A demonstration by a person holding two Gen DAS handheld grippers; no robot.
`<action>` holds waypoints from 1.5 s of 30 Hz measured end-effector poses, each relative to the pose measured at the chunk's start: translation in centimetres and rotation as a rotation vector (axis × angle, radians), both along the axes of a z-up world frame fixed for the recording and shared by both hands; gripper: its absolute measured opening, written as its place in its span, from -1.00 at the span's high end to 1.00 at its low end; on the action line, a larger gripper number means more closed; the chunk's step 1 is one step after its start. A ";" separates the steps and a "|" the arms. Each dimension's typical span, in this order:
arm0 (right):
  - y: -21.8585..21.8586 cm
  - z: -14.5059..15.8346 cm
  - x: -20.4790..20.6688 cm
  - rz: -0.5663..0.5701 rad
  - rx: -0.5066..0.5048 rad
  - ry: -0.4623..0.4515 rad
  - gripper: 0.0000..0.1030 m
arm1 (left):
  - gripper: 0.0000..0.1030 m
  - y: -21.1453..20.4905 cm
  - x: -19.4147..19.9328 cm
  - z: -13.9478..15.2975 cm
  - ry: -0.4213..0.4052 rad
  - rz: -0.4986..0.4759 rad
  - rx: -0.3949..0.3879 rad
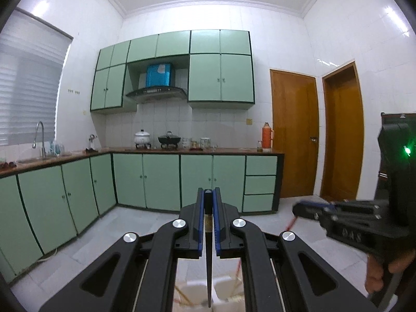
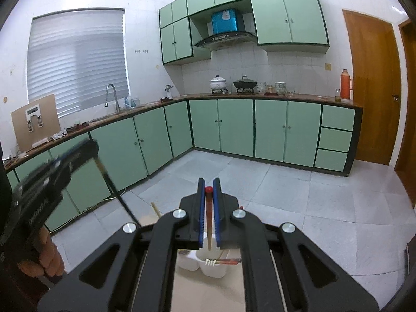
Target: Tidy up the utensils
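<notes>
My left gripper (image 1: 208, 195) is shut on a black chopstick (image 1: 208, 247) that hangs down between its blue pads, held high in the air. My right gripper (image 2: 208, 184) is shut on a red-topped chopstick (image 2: 208, 221) that points down over a white utensil holder (image 2: 208, 262). The holder stands on a tan board and has other utensils in it. The left gripper with its dark chopstick (image 2: 114, 184) shows at the left of the right wrist view. The right gripper (image 1: 312, 208) shows at the right of the left wrist view, a red chopstick (image 1: 290, 223) below it.
Green kitchen cabinets (image 2: 234, 127) line the far walls, with a sink (image 2: 111, 98), pots (image 2: 244, 83) and an orange thermos (image 2: 345, 79) on the counter. Wooden doors (image 1: 293, 135) stand at the right. Pale tiled floor (image 2: 312, 195) lies beyond the holder.
</notes>
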State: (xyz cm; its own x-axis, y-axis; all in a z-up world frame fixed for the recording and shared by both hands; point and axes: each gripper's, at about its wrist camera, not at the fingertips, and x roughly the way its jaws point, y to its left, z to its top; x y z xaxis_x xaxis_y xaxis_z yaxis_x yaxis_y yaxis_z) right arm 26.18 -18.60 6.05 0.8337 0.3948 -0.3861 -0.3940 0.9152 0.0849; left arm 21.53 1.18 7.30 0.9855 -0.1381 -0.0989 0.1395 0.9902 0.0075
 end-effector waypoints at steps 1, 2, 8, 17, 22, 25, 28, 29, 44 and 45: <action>0.1 -0.2 0.6 -0.004 -0.005 0.004 0.90 | 0.88 -0.1 0.8 -0.1 -0.003 0.006 0.003; 0.2 -0.6 1.2 -0.009 -0.010 0.012 0.90 | 0.88 -0.2 1.5 -0.2 -0.002 0.007 0.003; 0.8 -3.1 3.8 -0.025 -0.026 0.065 0.90 | 0.88 -0.7 5.8 -2.8 0.055 0.012 -0.001; 2.5 -7.4 7.0 -0.027 -0.047 0.152 0.90 | 0.88 -0.5 9.9 -9.0 0.207 0.038 0.014; 3.1 -9.1 7.5 -0.013 -0.060 0.198 0.85 | 0.87 0.3 11.5 -11.6 0.301 0.049 0.002; 2.8 -9.7 7.1 -0.037 -0.058 0.203 0.73 | 0.81 1.2 11.3 -12.0 0.317 0.061 -0.020; 1.9 -9.7 5.9 -0.081 -0.067 0.175 0.63 | 0.63 2.5 10.0 -11.5 0.306 0.070 -0.055; 1.7 -9.8 5.6 -0.095 -0.069 0.172 0.58 | 0.57 3.0 9.2 -11.2 0.295 0.076 -0.062; -2.2 -9.5 -4.2 -0.202 -0.075 0.052 -0.13 | -0.22 3.6 -1.7 -8.9 0.243 0.101 -0.033; -2.4 -9.6 -5.1 -0.206 -0.073 0.050 -0.17 | -0.25 3.6 -2.5 -9.0 0.248 0.099 -0.036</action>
